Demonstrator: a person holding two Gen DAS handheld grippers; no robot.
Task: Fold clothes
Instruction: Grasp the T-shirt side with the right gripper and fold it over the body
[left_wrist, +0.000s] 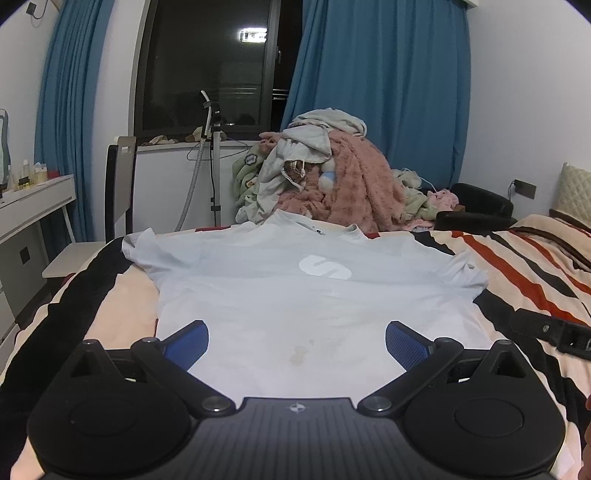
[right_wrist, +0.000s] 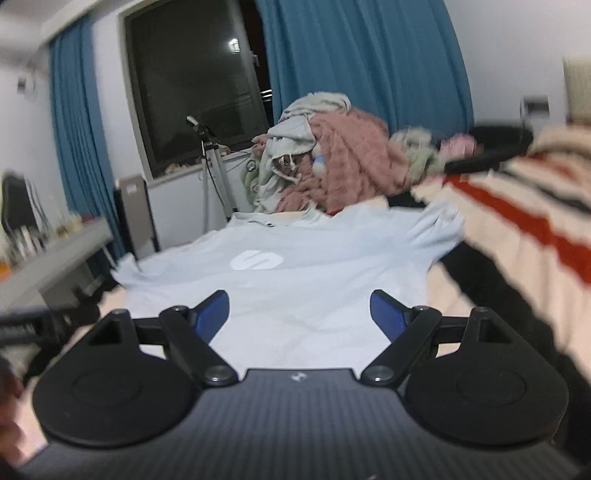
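Note:
A pale blue T-shirt (left_wrist: 295, 295) with a white oval S logo lies spread flat, front up, on the striped bed, collar at the far end. It also shows in the right wrist view (right_wrist: 295, 273). My left gripper (left_wrist: 297, 341) is open and empty, its blue pads over the shirt's lower body near a yellowish stain. My right gripper (right_wrist: 299, 314) is open and empty over the shirt's lower part; this view is blurred. The right gripper's black tip (left_wrist: 554, 332) shows at the shirt's right side in the left wrist view.
A striped blanket (left_wrist: 517, 266) covers the bed. A heap of clothes with a pink fluffy piece (left_wrist: 347, 177) sits beyond the collar. A chair (left_wrist: 118, 184), a white desk (left_wrist: 33, 206) and a stand (left_wrist: 216, 162) are on the left.

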